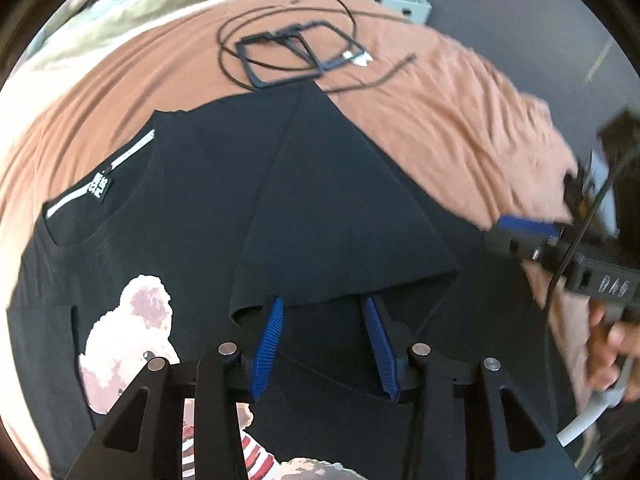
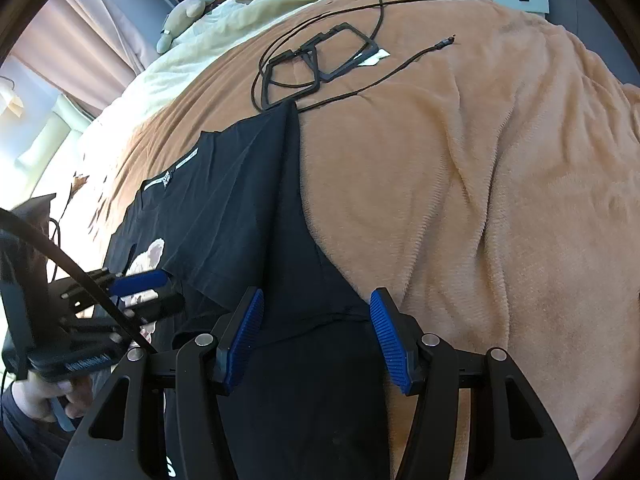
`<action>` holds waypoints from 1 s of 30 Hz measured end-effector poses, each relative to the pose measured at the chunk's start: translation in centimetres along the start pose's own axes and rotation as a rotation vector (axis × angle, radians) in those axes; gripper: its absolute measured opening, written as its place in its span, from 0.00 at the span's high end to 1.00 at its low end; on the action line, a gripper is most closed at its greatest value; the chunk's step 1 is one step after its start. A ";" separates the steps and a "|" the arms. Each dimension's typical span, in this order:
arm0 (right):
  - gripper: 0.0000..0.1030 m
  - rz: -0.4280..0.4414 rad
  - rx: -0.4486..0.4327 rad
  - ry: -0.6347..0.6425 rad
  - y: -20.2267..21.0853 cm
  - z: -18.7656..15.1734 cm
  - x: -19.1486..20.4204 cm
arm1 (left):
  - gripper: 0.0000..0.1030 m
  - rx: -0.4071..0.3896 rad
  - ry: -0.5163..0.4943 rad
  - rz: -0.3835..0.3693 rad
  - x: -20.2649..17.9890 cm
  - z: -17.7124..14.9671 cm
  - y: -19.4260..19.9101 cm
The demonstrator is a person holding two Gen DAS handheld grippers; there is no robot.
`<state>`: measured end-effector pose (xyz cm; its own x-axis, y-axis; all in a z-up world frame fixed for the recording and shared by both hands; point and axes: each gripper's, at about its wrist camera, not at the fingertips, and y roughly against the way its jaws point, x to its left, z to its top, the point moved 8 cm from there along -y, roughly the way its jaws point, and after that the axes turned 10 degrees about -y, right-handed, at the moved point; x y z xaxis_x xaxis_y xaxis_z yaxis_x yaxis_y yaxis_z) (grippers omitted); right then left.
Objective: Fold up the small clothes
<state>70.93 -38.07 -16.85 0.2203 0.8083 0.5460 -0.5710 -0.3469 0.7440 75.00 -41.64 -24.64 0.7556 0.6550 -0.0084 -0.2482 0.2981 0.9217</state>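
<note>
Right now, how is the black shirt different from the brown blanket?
The black shirt is smooth, with a bear picture; the brown blanket is fuzzy and plain. The shirt has one side folded over; the blanket lies spread out, wrinkled. The shirt lies on the blanket. Both are soft cloth.

1. A bed (image 2: 500,168) carries everything; its top is covered by a fuzzy tan-orange blanket (image 1: 420,92), rumpled into soft ridges.
2. A black T-shirt (image 2: 240,200) lies flat on the blanket, one side folded inward, a bear print (image 1: 128,340) on its front, a white-lined collar (image 1: 100,176) showing.
3. Just beyond the shirt's far corner lie two black square frames (image 2: 320,60), overlapping each other; one touches or nearly touches the shirt's tip.
4. A thin black cable (image 2: 380,76) loops around the frames and trails across the blanket.
5. A small white scrap (image 2: 376,58) lies beside the frames.
6. At the bed's far end sits a pale green quilt (image 2: 240,12).
</note>
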 end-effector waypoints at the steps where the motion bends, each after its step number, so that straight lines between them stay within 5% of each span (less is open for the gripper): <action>1: 0.48 0.001 0.000 -0.003 -0.1 0.0 -0.1 | 0.56 0.014 -0.024 0.024 -0.1 -0.2 -0.3; 7: 0.48 0.004 0.009 -0.014 -0.5 -0.3 -0.7 | 0.56 0.032 -0.135 0.165 -0.2 -0.5 -1.8; 14: 0.48 0.015 -0.007 0.000 0.2 -0.2 -0.3 | 0.56 -0.036 -0.195 0.250 -0.4 0.8 -1.4; 19: 0.48 0.023 -0.017 0.005 0.6 -0.2 0.3 | 0.56 -0.118 -0.212 0.258 -0.5 1.7 0.0; 25: 0.48 0.033 -0.025 0.024 1.2 -0.1 1.1 | 0.56 -0.099 -0.309 0.248 -2.2 2.2 -1.0; 27: 0.48 0.035 -0.025 0.030 1.2 -0.2 1.3 | 0.63 -0.100 -0.313 0.236 -2.6 2.4 -1.3; 30: 0.48 0.038 -0.019 0.037 1.1 -0.4 1.4 | 0.90 -0.108 -0.296 0.212 -2.8 2.7 -1.6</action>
<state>70.35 -37.11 -15.43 0.1688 0.8119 0.5589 -0.5933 -0.3691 0.7153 74.91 -45.79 -25.04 0.8191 0.4854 0.3056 -0.4686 0.2590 0.8446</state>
